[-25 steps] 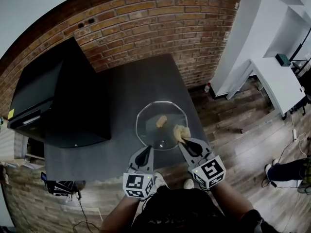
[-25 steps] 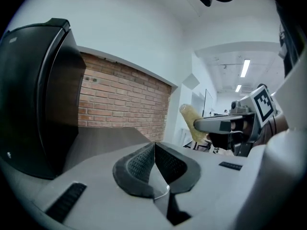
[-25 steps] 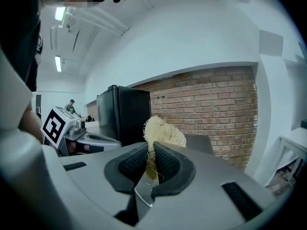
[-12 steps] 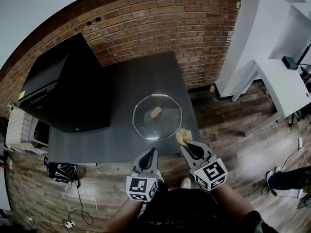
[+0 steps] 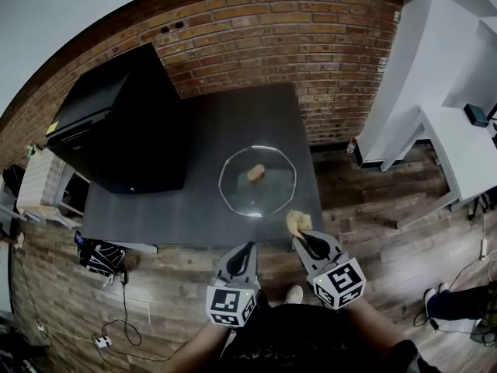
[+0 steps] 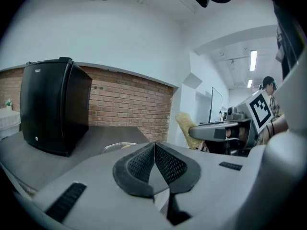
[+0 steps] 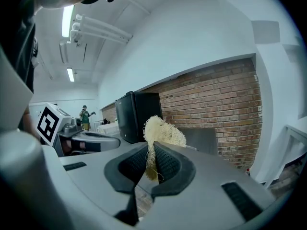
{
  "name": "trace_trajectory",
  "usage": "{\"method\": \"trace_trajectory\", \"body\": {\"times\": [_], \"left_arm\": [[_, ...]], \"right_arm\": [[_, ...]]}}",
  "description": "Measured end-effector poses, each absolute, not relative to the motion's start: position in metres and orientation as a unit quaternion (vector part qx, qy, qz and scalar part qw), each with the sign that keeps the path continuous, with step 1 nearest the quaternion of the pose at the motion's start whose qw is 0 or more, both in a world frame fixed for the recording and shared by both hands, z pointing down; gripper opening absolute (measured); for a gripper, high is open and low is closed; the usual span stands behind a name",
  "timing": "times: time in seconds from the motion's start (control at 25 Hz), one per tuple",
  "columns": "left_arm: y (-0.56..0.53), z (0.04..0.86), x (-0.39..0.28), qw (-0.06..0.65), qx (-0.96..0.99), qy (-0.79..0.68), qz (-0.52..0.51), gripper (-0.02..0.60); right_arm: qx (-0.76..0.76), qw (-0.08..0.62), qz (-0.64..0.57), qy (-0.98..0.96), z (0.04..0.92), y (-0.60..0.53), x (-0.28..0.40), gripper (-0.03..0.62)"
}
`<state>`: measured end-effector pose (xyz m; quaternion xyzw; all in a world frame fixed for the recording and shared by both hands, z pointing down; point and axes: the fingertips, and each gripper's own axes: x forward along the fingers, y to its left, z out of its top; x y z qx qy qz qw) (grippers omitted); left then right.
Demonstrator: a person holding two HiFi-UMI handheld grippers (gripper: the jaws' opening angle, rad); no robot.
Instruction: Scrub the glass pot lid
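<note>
The glass pot lid (image 5: 258,180) with a brown knob lies flat on the dark table (image 5: 210,154); a sliver of the lid (image 6: 117,146) shows in the left gripper view. My right gripper (image 5: 304,239) is shut on a pale loofah scrubber (image 5: 297,222), held at the table's near right corner, off the lid. The scrubber (image 7: 160,132) sticks up from between the closed jaws of the right gripper (image 7: 151,163). My left gripper (image 5: 244,255) hangs short of the table's front edge, shut with nothing in it; its pads (image 6: 165,163) meet.
A black mini fridge (image 5: 120,127) stands on the table's left side. A brick wall (image 5: 311,45) runs behind. White furniture (image 5: 458,142) stands to the right over a wood floor. A person stands far off in both gripper views.
Both grippers have drawn back toward me. The scrubber has come off the lid's near right rim and is now past the table's corner. The lid has stayed in place.
</note>
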<state>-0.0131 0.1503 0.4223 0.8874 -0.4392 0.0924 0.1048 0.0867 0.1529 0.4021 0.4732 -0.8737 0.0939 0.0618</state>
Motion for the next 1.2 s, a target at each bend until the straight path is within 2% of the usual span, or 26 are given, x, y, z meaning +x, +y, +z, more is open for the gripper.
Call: {"method": "trace_trajectory", "body": {"times": [1.2], "left_arm": [[0.144,0.424,0.004,0.099,0.888,-0.437,0.101,0.034]], "right_arm": [[0.462,0.06,0.107,-0.879,0.412,0.152,0.097,0.041]]}}
